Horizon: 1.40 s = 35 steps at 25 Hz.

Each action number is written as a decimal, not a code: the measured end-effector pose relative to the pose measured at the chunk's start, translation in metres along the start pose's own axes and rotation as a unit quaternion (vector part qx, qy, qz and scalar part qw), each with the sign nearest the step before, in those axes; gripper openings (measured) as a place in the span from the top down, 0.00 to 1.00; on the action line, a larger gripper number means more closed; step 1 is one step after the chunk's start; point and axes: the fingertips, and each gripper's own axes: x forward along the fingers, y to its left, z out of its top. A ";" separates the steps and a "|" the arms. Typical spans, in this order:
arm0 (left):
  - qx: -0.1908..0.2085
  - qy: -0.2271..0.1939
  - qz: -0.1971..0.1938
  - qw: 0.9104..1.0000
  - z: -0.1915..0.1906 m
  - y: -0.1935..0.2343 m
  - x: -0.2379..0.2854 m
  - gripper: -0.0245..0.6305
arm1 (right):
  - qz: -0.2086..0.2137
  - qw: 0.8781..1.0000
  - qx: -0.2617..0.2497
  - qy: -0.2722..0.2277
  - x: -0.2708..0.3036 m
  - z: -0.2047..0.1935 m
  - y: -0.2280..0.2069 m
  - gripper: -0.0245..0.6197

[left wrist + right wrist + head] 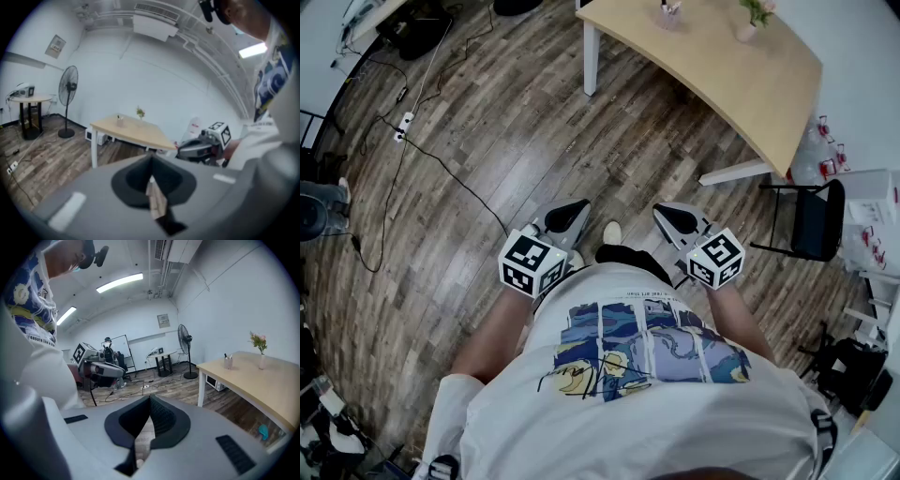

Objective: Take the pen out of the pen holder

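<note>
Left gripper point(566, 218), right gripper point(679, 221) mid-frame, jaws together, empty; pen holder point(668, 13) on table point(750, 80), upper right

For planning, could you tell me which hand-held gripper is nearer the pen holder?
Right. The right hand-held gripper is far short of the pen holder; the left hand-held gripper is farther aside.

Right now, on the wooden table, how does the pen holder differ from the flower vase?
The pen holder is a short, wide cup with dark pens sticking out; the flower vase is slimmer and carries pink flowers. In the right gripper view the pen holder stands left of the vase, nearer the table's end. Both stand upright on the table, apart.
</note>
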 end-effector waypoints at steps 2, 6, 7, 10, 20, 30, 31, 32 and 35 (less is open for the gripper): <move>-0.007 -0.006 -0.001 1.000 0.012 -0.006 0.015 0.95 | 0.000 1.000 -0.006 -0.004 -0.005 0.009 -0.018 0.95; -0.002 -0.008 0.005 1.000 0.036 -0.009 0.044 0.95 | 0.004 1.000 -0.004 -0.011 -0.011 0.017 -0.054 0.95; -0.001 -0.007 0.008 1.000 0.041 -0.008 0.051 0.95 | 0.006 1.000 -0.002 -0.014 -0.010 0.018 -0.062 0.95; -0.006 -0.011 0.009 1.000 0.051 -0.006 0.074 0.95 | 0.010 1.000 0.008 -0.015 -0.010 0.014 -0.084 0.95; -0.017 -0.006 -0.003 1.000 0.077 0.050 0.127 0.95 | -0.012 0.999 0.038 -0.014 0.033 0.034 -0.159 0.91; 0.011 -0.023 -0.058 0.998 0.152 0.179 0.172 0.91 | -0.093 0.995 0.025 0.000 0.126 0.112 -0.250 0.85; 0.015 -0.024 -0.065 0.998 0.160 0.191 0.175 0.91 | -0.104 0.994 0.023 0.001 0.134 0.122 -0.263 0.85; 0.018 -0.023 -0.069 0.997 0.166 0.203 0.179 0.91 | -0.115 0.993 0.022 0.000 0.141 0.131 -0.276 0.85; 0.025 -0.014 -0.070 0.997 0.177 0.242 0.189 0.91 | -0.143 0.990 0.018 -0.005 0.162 0.156 -0.317 0.85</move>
